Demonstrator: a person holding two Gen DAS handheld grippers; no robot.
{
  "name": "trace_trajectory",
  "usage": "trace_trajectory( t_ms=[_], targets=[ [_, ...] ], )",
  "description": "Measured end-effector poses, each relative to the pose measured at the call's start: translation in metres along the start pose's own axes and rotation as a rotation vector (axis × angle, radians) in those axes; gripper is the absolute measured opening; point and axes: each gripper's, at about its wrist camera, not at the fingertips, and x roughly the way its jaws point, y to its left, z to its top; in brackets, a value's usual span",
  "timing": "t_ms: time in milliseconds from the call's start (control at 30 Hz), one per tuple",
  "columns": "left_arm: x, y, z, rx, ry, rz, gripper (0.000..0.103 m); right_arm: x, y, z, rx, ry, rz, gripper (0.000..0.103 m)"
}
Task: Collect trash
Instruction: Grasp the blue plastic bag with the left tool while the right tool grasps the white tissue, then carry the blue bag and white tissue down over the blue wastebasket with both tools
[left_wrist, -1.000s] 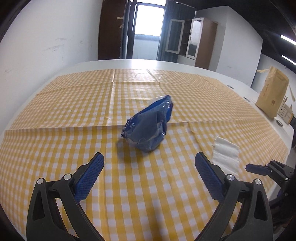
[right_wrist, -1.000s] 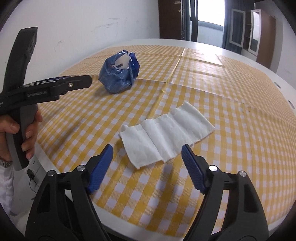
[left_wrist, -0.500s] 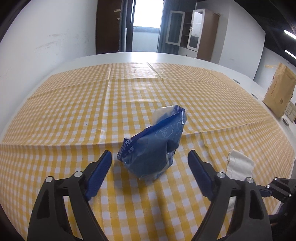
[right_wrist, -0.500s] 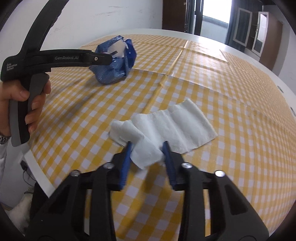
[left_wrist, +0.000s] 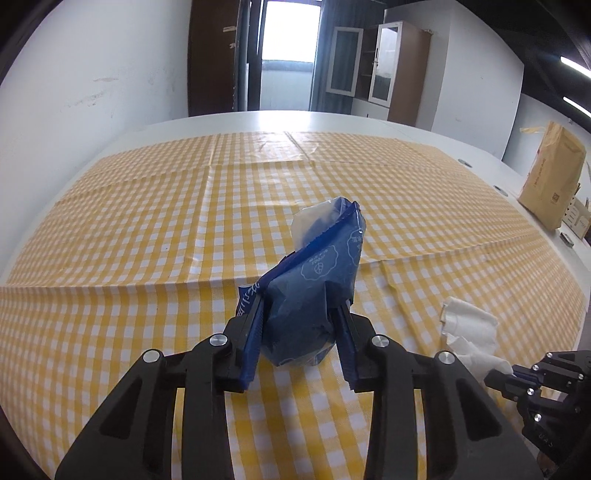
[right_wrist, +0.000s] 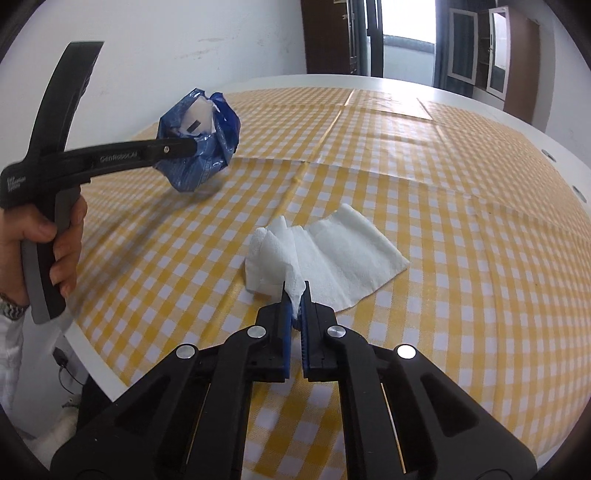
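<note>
Left wrist view: we found the blue wrapper on the checked tablecloth, the left gripper having just closed onto it; the right gripper had pinched the white tissue. Both pieces appeared secured for lifting.

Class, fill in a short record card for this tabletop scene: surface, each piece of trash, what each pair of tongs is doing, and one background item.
surface: table covered by a yellow checked cloth
trash 1: crumpled blue wrapper
trash 2: white paper napkin, partly bunched at its near edge
left tongs: just closed, pads pressing both sides of the wrapper
right tongs: just closed, pinching the napkin's edge
background: brown paper bag at the table's far right
</note>
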Motion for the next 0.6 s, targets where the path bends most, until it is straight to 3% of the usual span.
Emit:
trace_trajectory(
  t_ms=[600],
  targets=[
    [-0.092, -0.025, -0.043, -0.042, -0.091, -0.095, 0.034, -0.084, 0.027, -0.022, -0.029, -0.162, 0.006, 0.003]
  ],
)
